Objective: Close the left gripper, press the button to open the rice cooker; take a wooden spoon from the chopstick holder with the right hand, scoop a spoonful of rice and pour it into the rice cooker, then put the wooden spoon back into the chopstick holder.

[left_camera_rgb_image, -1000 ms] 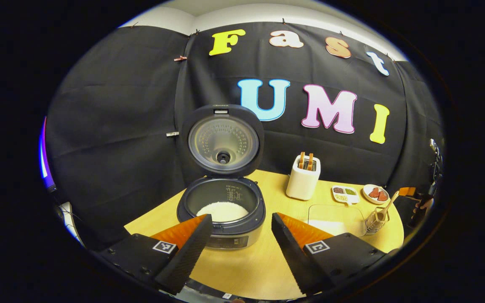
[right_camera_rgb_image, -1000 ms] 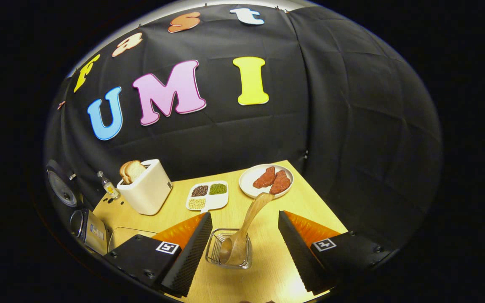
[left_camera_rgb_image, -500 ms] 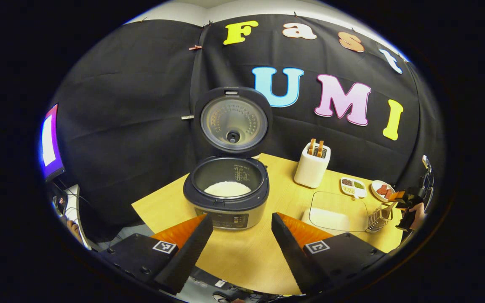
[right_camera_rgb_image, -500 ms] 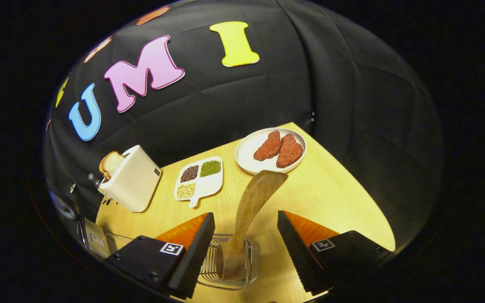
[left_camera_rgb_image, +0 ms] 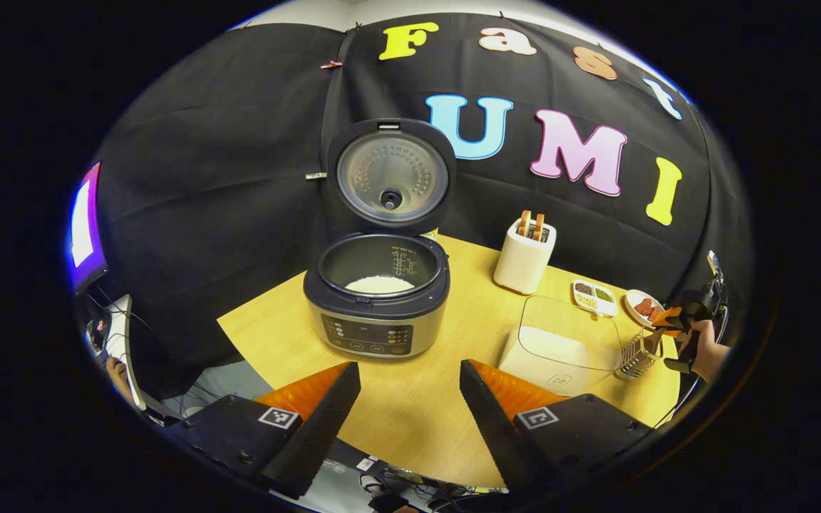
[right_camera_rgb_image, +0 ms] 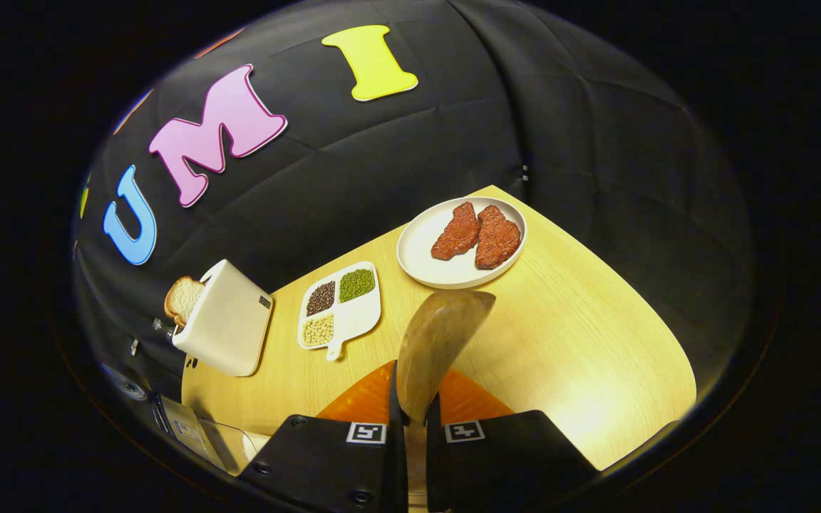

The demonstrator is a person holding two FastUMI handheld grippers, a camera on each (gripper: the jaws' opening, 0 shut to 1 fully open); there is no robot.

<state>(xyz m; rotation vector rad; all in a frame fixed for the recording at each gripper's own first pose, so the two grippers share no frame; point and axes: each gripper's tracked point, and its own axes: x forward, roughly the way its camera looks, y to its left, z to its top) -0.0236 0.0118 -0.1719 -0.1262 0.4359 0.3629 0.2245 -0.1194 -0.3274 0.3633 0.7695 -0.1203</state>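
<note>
Right hand-held gripper (right_camera_rgb_image: 410, 399) clamped on wooden spoon (right_camera_rgb_image: 439, 338) handle, near the plate (right_camera_rgb_image: 425, 263). Left hand-held gripper (left_camera_rgb_image: 403, 399) fingers apart, nothing held, above near counter (left_camera_rgb_image: 417, 399) edge. Rice cooker (left_camera_rgb_image: 378, 299) lid up, rice inside. Chopstick holder (left_camera_rgb_image: 637, 358) at far right beside clear rice box (left_camera_rgb_image: 560, 345).

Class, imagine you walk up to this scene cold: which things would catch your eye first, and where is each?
First, the rice cooker at the table's middle, its lid standing open over white rice. Next, close up in the right gripper view, the right gripper shut on the wooden spoon, which rises towards a white plate holding two red slices. The left gripper hangs open at the table's near edge.
</note>
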